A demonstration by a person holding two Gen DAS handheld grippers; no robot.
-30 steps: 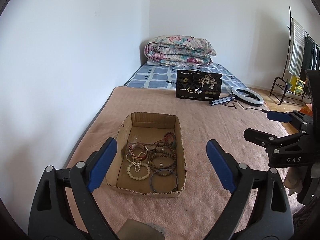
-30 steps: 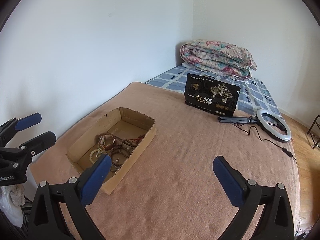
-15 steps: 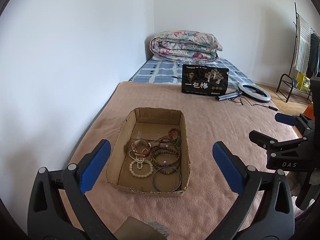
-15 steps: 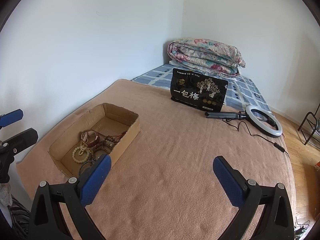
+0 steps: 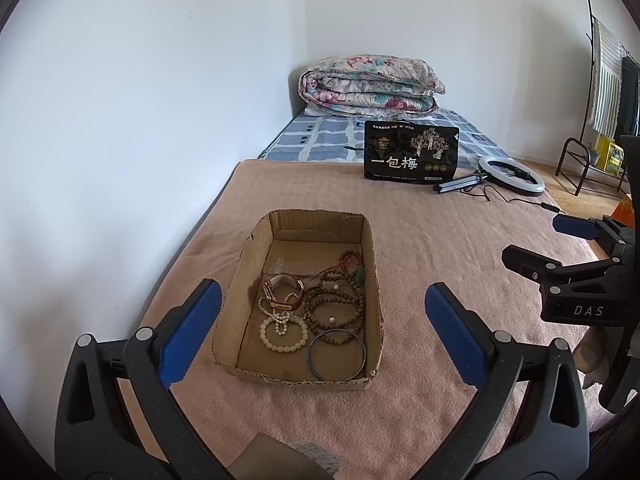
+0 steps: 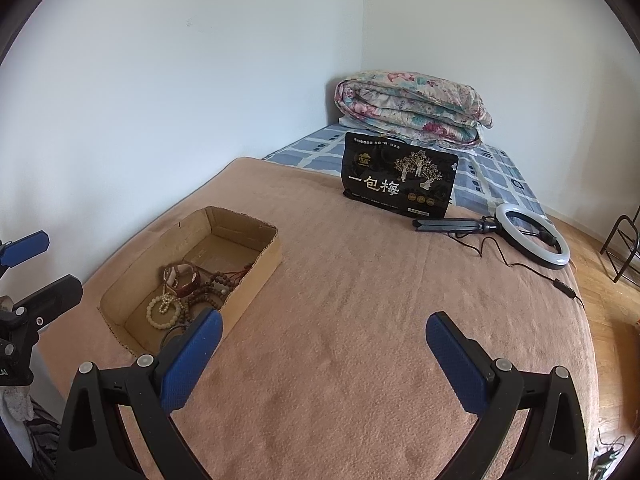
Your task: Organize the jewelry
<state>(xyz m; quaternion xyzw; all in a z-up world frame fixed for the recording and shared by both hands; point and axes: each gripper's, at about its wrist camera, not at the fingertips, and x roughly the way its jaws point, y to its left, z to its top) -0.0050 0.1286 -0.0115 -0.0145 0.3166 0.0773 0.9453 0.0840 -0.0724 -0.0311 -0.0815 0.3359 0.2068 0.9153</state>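
A cardboard box (image 5: 374, 300) lies on the pink blanket and holds a tangle of jewelry. In it are a white bead bracelet (image 5: 280, 346), a dark bangle (image 5: 311, 360), brown bead strands (image 5: 310, 312) and a watch (image 5: 282, 290). My left gripper (image 5: 323, 296) hovers in front of the box, open, with nothing between its blue pads. To the right of the box, above bare blanket, my right gripper (image 6: 324, 322) also stands open and empty. Each gripper appears in the other's view, the right gripper (image 5: 532, 238) at the right edge and the left gripper (image 6: 60, 264) at the left edge. The same box (image 6: 256, 276) lies to the right gripper's left.
The pink blanket (image 5: 440, 240) covers the near part of the bed. A black snack bag (image 5: 412, 156) stands behind the box, with a ring light (image 5: 538, 184) and its cable beside it. A folded quilt (image 5: 368, 84) fills the far corner. A white wall runs along the left. A clothes rack (image 5: 608, 80) is far right.
The left gripper's jaws have spread a little wider. Both views have shifted only slightly, and the box and jewelry lie as before.
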